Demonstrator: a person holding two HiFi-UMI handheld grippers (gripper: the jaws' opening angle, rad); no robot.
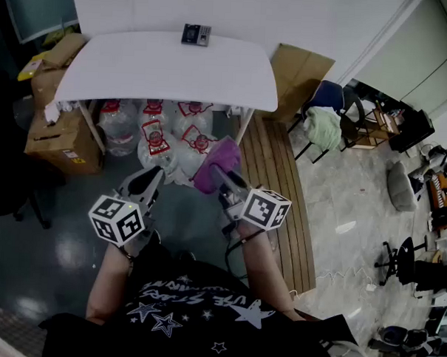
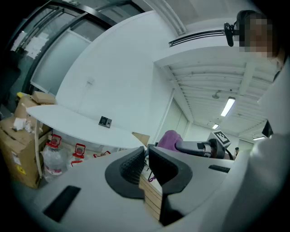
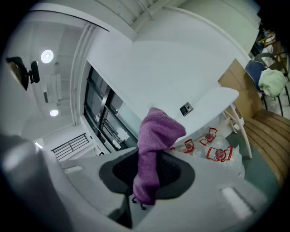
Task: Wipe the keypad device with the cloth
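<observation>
The keypad device [image 1: 195, 34] is a small dark box at the far edge of the white table [image 1: 139, 67]. It also shows small in the left gripper view [image 2: 105, 121] and the right gripper view [image 3: 186, 108]. My right gripper [image 1: 222, 171] [image 3: 147, 170] is shut on a purple cloth [image 1: 215, 160] [image 3: 156, 136], which stands up out of the jaws. My left gripper [image 1: 155, 175] [image 2: 146, 152] is shut with nothing between its pads. Both grippers hang well short of the table, over the floor. The purple cloth [image 2: 170, 138] shows to the right in the left gripper view.
Several water bottles [image 1: 155, 134] with red handles stand under the table. Cardboard boxes [image 1: 52, 129] are stacked at its left, another box [image 1: 298, 74] at its right. A wooden slatted platform [image 1: 278, 191] runs along the right, with a chair [image 1: 326, 116] beyond it.
</observation>
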